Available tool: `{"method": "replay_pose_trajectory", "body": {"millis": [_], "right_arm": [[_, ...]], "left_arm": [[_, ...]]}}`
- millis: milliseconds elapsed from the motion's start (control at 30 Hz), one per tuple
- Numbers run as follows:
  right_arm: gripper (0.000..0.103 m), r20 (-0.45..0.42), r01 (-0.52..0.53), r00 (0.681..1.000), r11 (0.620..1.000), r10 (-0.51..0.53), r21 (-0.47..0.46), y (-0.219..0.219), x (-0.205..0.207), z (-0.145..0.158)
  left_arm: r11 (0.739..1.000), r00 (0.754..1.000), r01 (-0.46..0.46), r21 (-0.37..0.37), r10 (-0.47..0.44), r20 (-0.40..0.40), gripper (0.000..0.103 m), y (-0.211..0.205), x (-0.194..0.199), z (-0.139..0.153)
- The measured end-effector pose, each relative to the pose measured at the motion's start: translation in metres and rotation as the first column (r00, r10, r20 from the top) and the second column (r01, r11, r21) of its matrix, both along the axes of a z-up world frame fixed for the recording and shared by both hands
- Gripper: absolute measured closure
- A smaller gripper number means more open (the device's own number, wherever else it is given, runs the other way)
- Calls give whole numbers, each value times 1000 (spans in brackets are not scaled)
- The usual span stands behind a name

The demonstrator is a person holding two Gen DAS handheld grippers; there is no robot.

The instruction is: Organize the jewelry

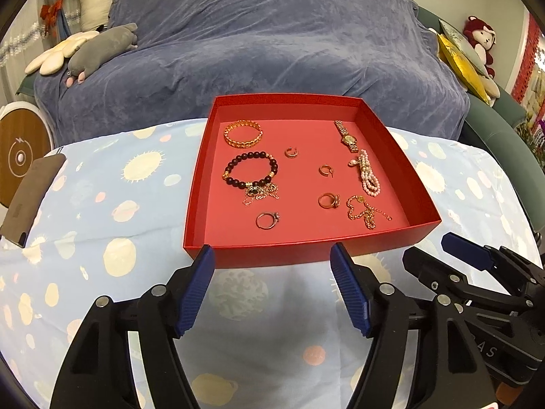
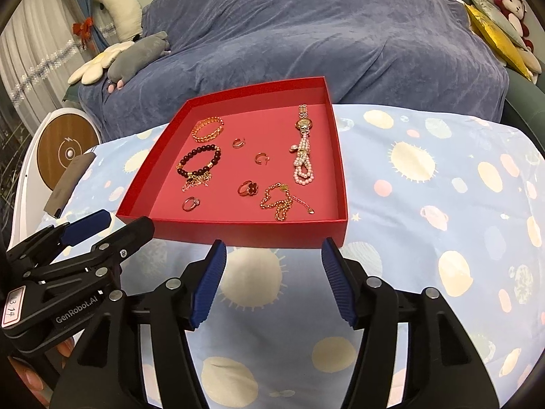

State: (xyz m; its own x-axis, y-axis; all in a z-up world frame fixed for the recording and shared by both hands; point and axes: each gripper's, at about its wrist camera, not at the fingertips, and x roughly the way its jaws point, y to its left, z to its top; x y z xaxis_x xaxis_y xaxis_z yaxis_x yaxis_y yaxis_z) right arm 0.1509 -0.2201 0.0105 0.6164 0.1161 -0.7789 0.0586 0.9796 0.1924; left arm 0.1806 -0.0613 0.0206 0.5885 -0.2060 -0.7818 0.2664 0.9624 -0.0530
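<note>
One dark flower ring (image 2: 248, 188), right-wrist only

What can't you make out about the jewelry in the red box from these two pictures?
- Watch dial: too small to read in either view.
- Thin chain under the dark bead bracelet: tangled, its shape and clasp unclear in both views.
- Ring stone: too small in the left wrist view.
- Red box front inner wall: hidden in both views.

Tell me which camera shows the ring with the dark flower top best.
The right wrist view: the ring lies in the red tray with its dark flower face turned toward the camera. In the left wrist view the same ring appears side-on, so the flower is hardly visible.
</note>
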Motion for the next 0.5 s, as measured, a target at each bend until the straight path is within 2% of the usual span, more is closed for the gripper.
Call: {"method": "replay_pose_trajectory", "body": {"millis": [100,233,500], "right_arm": [[37,10,15,1000,1000,-15,-16,0,-2,1],[25,30,39,999,998,-37,-46,1,-6,4],[15,49,46,998,996,-42,-80,0,-14,9]], "left_arm": [[1000,1000,-13,16,13,1,33,-1,-1,-3],[999,999,-41,22,42,-11,28,2,0,-5],[998,999,-52,36,51,19,23,5,-7,1]]}}
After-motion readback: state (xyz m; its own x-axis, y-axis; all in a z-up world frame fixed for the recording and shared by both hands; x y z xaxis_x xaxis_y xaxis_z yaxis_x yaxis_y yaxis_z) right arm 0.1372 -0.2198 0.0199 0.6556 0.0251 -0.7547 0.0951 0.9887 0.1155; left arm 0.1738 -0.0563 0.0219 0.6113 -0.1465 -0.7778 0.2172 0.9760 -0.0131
